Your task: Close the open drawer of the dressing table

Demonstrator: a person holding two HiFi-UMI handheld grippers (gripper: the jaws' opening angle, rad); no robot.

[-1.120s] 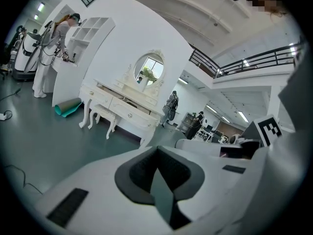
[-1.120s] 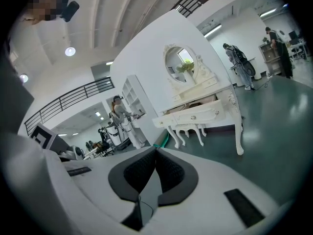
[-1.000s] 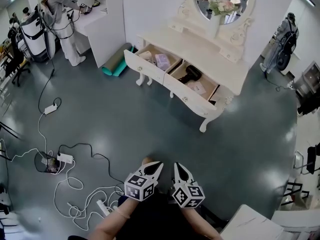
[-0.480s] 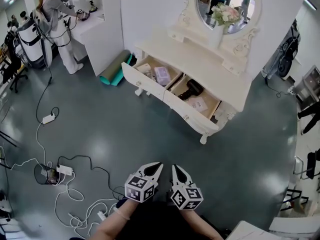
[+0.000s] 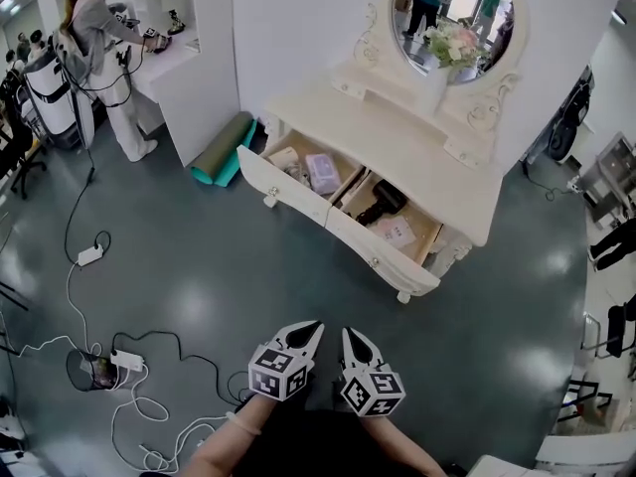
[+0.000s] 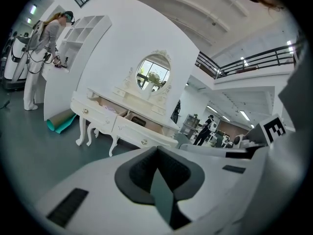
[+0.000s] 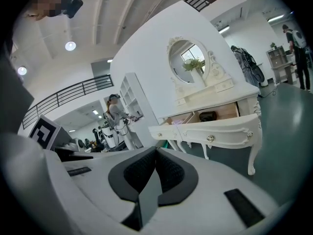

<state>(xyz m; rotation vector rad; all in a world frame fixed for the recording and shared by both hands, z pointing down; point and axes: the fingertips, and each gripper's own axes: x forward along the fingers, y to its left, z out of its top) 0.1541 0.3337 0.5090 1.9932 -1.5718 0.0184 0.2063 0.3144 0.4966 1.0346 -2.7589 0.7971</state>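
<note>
The white dressing table [image 5: 417, 137] with an oval mirror stands ahead of me, and both of its drawers are pulled out. The left drawer [image 5: 281, 182] holds a pink box. In the right drawer [image 5: 382, 252] lie a black hair dryer [image 5: 382, 199] and a small card. My left gripper [image 5: 314, 327] and right gripper [image 5: 348, 333] hang side by side low in the head view, well short of the table, both shut on nothing. The table [image 6: 122, 119] shows beyond the left gripper [image 6: 156, 151], and the table [image 7: 210, 124] also shows beyond the right gripper [image 7: 156, 152].
A rolled teal mat [image 5: 223, 147] leans by the table's left legs, beside a white shelf unit [image 5: 189, 58]. A person [image 5: 94, 48] works at the far left. Cables and power strips [image 5: 124, 361] lie on the grey floor at lower left. A flower vase [image 5: 445, 53] stands on the tabletop.
The dressing table has drawn nearer and sits more centred in the head view. Both grippers keep the same place and stay shut.
</note>
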